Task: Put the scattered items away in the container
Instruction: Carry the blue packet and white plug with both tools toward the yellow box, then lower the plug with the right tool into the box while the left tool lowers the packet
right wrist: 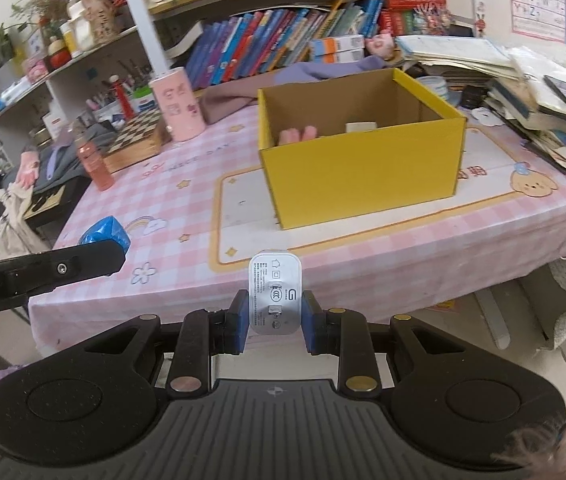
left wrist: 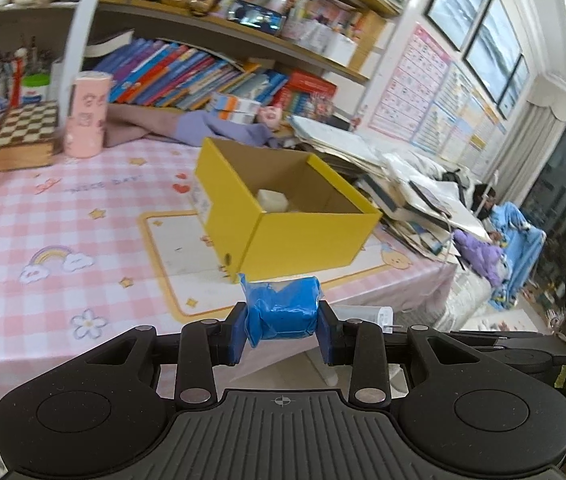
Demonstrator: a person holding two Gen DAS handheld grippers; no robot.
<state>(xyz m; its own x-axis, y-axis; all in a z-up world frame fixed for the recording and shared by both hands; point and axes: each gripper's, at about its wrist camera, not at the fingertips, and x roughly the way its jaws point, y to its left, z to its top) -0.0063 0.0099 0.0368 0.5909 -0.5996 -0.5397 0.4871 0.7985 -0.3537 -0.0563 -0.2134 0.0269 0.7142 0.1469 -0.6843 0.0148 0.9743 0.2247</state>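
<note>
A pink checked cloth printed "NICE DAY" covers the counter (right wrist: 171,200) below crowded bookshelves (left wrist: 187,68); the yellow box (right wrist: 363,176) stands on it, open (something white inside). The left claw (left wrist: 281,322) clamps a blue-wrapped bundle (left wrist: 281,312). The right claw (right wrist: 275,322) is clamped on a white charger (right wrist: 275,292) marked "G".

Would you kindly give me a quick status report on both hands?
Left gripper shut on blue wrapped bundle. Right gripper shut on white charger. Yellow box ahead, open; path clear.
</note>
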